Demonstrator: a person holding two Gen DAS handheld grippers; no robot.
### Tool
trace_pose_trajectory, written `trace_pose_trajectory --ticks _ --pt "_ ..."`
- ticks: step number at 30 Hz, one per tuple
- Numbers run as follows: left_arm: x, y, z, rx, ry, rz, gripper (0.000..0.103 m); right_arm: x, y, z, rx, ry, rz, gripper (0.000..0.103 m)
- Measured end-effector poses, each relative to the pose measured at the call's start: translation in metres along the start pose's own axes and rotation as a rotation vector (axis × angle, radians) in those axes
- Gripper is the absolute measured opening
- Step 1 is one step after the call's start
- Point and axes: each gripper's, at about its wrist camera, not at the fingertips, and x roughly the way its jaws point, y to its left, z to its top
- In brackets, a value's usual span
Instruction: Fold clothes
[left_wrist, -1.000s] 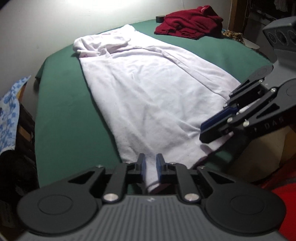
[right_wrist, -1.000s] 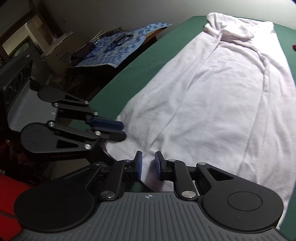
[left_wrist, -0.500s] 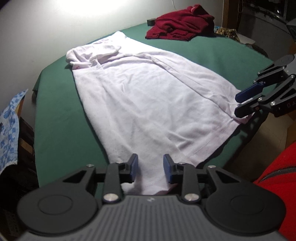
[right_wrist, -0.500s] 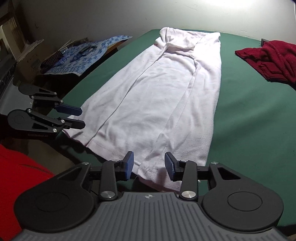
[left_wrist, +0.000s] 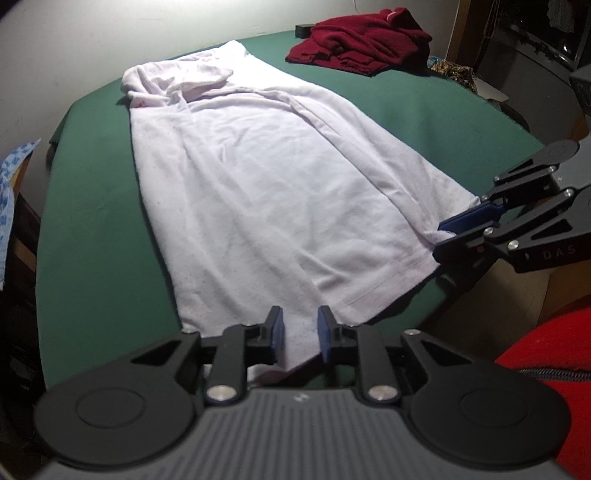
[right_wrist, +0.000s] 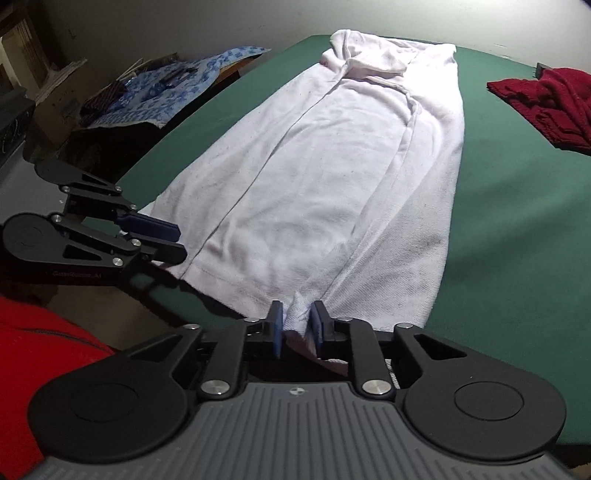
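The white shirt (left_wrist: 266, 192) lies long and flat on the green table (left_wrist: 96, 229), sides tucked in. It has not been folded end to end yet. Both the left claw (left_wrist: 300, 334) and the right claw (right_wrist: 297, 326) tip down at its near hem, closing with cloth between.

Dim room; glare washes the wall (left_wrist: 92, 44) at upper left of the left wrist view. Edges bow with fisheye distortion, corners dark, picture soft and grainy.
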Motion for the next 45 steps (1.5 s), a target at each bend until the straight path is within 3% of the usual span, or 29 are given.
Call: trace_pose_trajectory --ticks 2,5,6,10,13,16,19,22,26,30,33,37,39,45 --pt "-0.008 -0.001 0.003 0.009 -0.028 0.014 0.022 -0.008 -0.003 0.005 0.037 -0.034 0.026 0.024" --pt "-0.012 0.001 0.01 -0.002 -0.074 0.03 0.036 -0.012 -0.008 0.016 0.083 -0.117 0.002 0.012" --pt "-0.009 0.002 0.012 -0.01 -0.082 0.043 0.036 -0.01 -0.01 0.018 0.096 -0.128 -0.009 0.007" --pt "0.01 0.005 0.01 -0.046 -0.052 0.054 0.031 0.019 -0.017 0.017 0.132 -0.058 -0.032 0.005" --pt "0.01 -0.003 0.008 -0.016 -0.043 0.049 0.031 0.016 -0.011 0.014 0.098 -0.048 -0.012 0.007" --pt "0.005 -0.009 0.01 0.01 -0.063 0.047 0.037 0.006 -0.006 0.016 0.083 -0.105 -0.006 0.007" --pt "0.016 -0.009 0.013 0.005 -0.037 0.035 0.038 0.02 -0.011 0.018 0.138 -0.075 -0.045 0.006" --pt "0.019 -0.008 0.013 -0.001 -0.033 0.023 0.038 0.021 -0.017 0.017 0.167 -0.082 -0.029 0.007" --pt "-0.004 0.001 0.01 -0.015 -0.064 0.049 0.038 -0.005 -0.04 0.015 0.246 -0.139 -0.052 0.012" --pt "-0.031 0.025 0.001 -0.071 -0.1 0.103 0.06 -0.03 -0.065 0.002 0.309 -0.133 -0.103 0.025" --pt "-0.034 0.045 -0.008 -0.132 -0.069 0.149 0.053 -0.033 -0.077 -0.011 0.374 -0.09 -0.089 0.025" --pt "-0.029 0.059 -0.018 -0.215 -0.021 0.084 0.05 -0.033 -0.087 -0.025 0.463 -0.045 -0.011 0.026" --pt "-0.028 0.058 -0.022 -0.233 -0.021 0.038 0.05 -0.031 -0.084 -0.027 0.461 -0.03 0.005 0.026" --pt "-0.015 0.054 -0.027 -0.258 -0.001 0.005 0.049 -0.023 -0.08 -0.027 0.434 -0.017 0.026 0.027"
